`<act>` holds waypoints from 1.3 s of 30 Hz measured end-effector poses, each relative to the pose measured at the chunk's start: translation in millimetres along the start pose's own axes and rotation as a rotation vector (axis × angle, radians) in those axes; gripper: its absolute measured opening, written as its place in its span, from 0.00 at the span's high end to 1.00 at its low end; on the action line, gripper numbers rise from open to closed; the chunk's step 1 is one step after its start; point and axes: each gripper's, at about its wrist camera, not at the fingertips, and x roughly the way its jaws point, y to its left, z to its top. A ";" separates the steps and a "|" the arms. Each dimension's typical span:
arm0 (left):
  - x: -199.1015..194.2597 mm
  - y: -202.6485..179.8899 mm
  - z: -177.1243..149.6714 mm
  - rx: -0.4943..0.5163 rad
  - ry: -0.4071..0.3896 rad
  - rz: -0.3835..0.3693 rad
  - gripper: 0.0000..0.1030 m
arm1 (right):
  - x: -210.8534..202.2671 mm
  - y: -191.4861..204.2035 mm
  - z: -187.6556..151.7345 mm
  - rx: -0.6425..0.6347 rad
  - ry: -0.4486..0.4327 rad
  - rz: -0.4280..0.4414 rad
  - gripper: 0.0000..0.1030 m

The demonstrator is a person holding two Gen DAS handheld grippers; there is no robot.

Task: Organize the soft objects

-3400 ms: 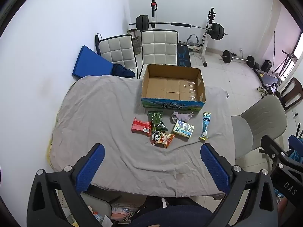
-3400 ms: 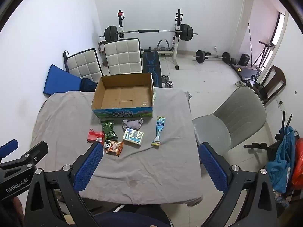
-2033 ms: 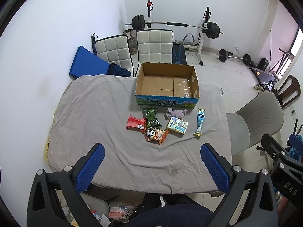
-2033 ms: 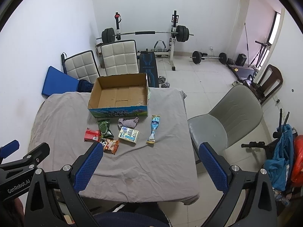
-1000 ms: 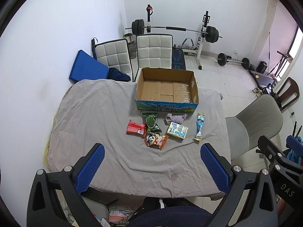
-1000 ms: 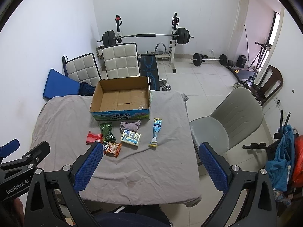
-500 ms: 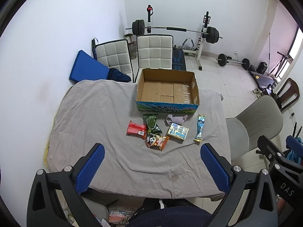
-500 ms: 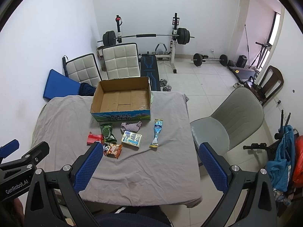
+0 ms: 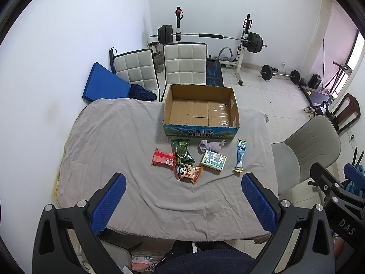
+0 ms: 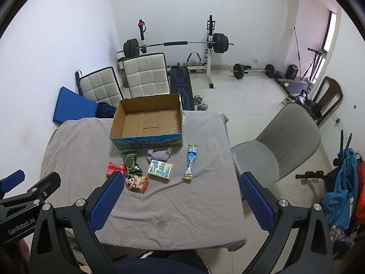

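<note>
Left wrist view: nothing packed yet

Both the left claw (image 9: pixel 183 199) and the right claw (image 10: pixel 181 197) hang wide and empty above the near counter (image 9: pixel 109 137). Six soft items, among them a grey sock (image 9: pixel 211 146), lie just before the cardboard box (image 9: pixel 200 111), which holds nothing. All sorting remains.

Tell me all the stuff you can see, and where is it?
cardboard box: 1, brown, empty, far side of the table
table: 1, under a grey cloth
red packet: 1, leftmost in front of the box
green packet: 1, beside the red one
panda packet: 1, orange, nearest
grey sock: 1, by the box
pale carton: 1, below the sock
blue sachet: 1, rightmost
white chairs: 2, behind the table
grey chair: 1, right
barbell rack: 1, back wall
left gripper: blue pads, open
right gripper: blue pads, open
</note>
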 end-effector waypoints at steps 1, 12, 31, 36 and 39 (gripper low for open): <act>3.5 0.0 2.2 0.000 0.000 0.006 0.00 | 6.4 -2.0 3.0 0.009 0.012 0.001 0.00; 110.8 23.9 37.0 -0.069 0.114 0.067 0.00 | 149.7 -17.9 14.4 0.008 0.222 0.003 0.00; 389.9 55.8 -46.6 -0.488 0.764 -0.079 0.00 | 469.8 79.9 -22.8 -0.594 0.602 0.154 0.00; 425.4 63.7 -74.7 -0.635 0.845 -0.155 0.01 | 518.7 112.5 -50.7 -0.773 0.698 0.158 0.04; 434.2 67.8 -86.0 -0.703 0.862 -0.175 0.01 | 541.9 125.6 -62.4 -0.811 0.740 0.167 0.07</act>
